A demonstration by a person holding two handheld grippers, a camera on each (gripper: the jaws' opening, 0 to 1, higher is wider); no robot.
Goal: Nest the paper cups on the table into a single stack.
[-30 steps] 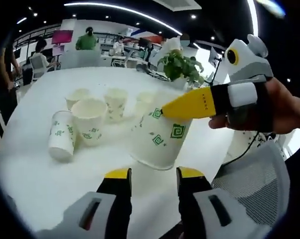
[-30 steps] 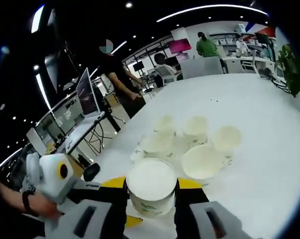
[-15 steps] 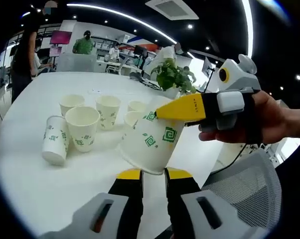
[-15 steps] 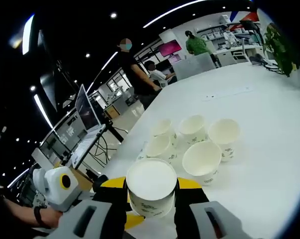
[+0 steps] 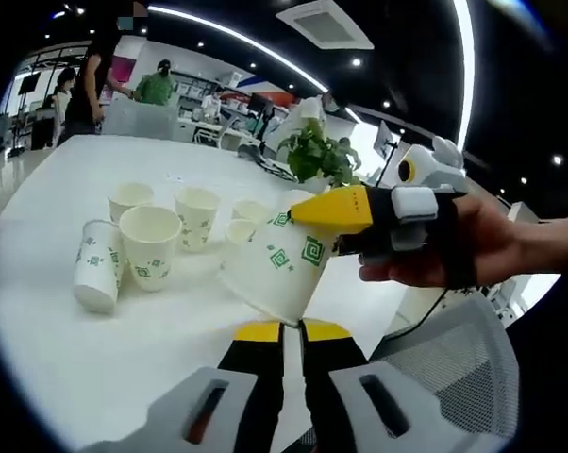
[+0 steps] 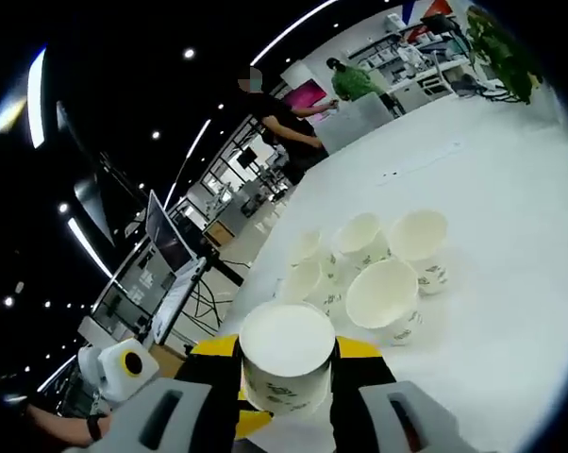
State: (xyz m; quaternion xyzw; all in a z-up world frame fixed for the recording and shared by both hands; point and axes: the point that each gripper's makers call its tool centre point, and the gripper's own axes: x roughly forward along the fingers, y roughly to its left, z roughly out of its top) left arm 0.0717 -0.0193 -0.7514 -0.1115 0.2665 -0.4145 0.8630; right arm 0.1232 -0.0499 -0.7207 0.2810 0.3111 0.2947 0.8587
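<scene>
Paper cup (image 6: 287,368) pinched in right gripper (image 6: 286,377); left gripper (image 5: 282,332) pressed together, holding nothing.

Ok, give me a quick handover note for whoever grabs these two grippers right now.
Right gripper is shut on a paper cup, held above the table.
Left gripper is shut, holding nothing, just below that cup.
Five loose cups are clustered on the table; one stands upside down.
Done: one cup picked up, nothing nested yet.
Left: nest all six cups into one stack.
</scene>
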